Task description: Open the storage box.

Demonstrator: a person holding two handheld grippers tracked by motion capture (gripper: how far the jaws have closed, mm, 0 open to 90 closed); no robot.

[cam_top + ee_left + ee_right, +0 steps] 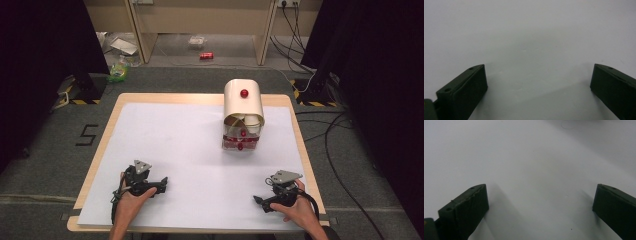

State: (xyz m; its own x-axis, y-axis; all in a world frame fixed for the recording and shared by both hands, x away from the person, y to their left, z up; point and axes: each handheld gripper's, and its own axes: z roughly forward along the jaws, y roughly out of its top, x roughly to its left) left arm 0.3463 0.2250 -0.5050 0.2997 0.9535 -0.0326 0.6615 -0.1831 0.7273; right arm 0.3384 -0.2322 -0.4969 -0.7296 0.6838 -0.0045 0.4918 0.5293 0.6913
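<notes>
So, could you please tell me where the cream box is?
In the high view, the cream box stands at the table's far edge, right of centre, ahead of the right tool.

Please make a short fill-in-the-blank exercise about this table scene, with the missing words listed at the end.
1. The jaws of the left gripper stand ____ with only the white sheet between them.
2. The cream box carries a round knob coloured ____.
3. The right gripper holds ____.
4. The cream box stands closer to the ____ gripper.

Missing words: open; red; nothing; right
</notes>
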